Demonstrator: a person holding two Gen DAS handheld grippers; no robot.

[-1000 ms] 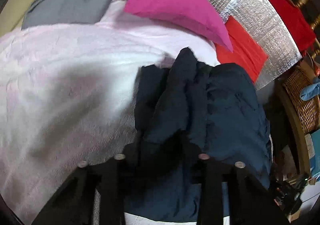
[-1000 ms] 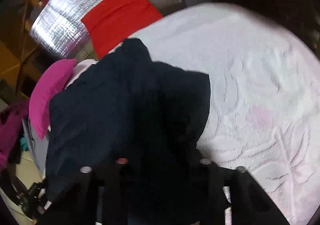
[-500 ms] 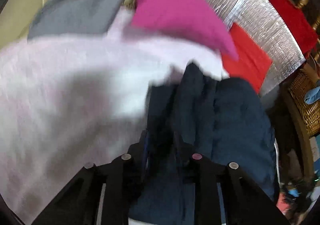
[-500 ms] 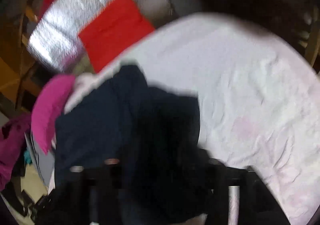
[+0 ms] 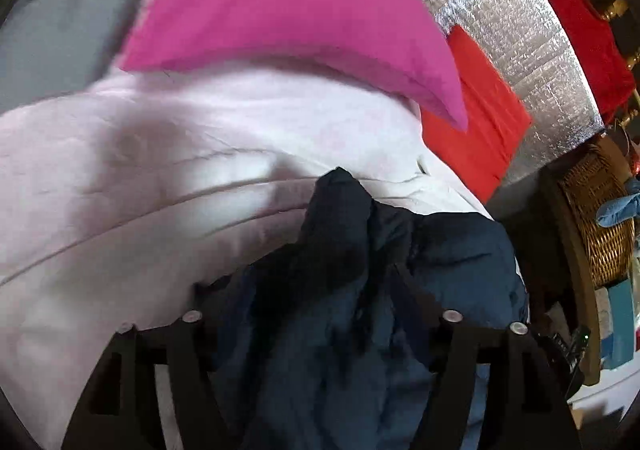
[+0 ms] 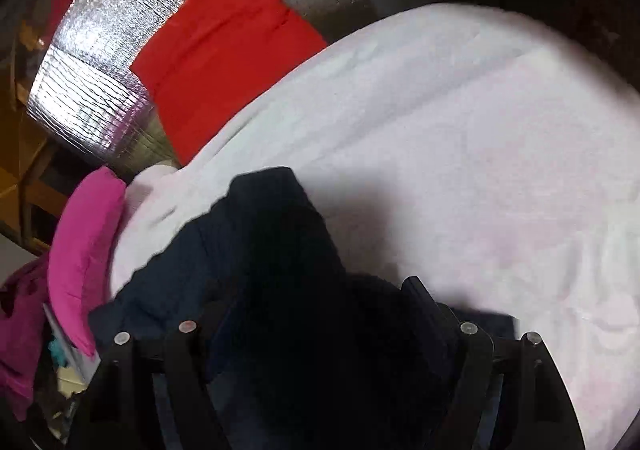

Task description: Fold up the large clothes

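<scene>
A dark navy garment [image 5: 452,262] lies bunched on the pale pink bedspread [image 5: 120,210]. In the left wrist view my left gripper [image 5: 300,282] stands wide, its jaws opening, with a loose ridge of the navy cloth between the fingers [image 5: 416,298] and no pad pressing on it. In the right wrist view the same navy garment [image 6: 256,250] is heaped between the fingers of my right gripper [image 6: 316,294]. Its jaws are wide and closing slightly, and the cloth lies slack between them. The lower part of the garment is hidden behind both grippers.
A magenta pillow [image 5: 288,2] lies at the head of the bed beside a grey cloth [image 5: 52,30]. Red cloth [image 6: 224,46] hangs over a silver foil panel [image 6: 104,62]. A wicker basket [image 5: 600,218] stands past the bed's right edge. Bare bedspread [image 6: 500,150] stretches to the right.
Both grippers went from shut on the navy cloth to wide apart, and both moved forward toward the pillow. The garment now lies slack in a bunch.
</scene>
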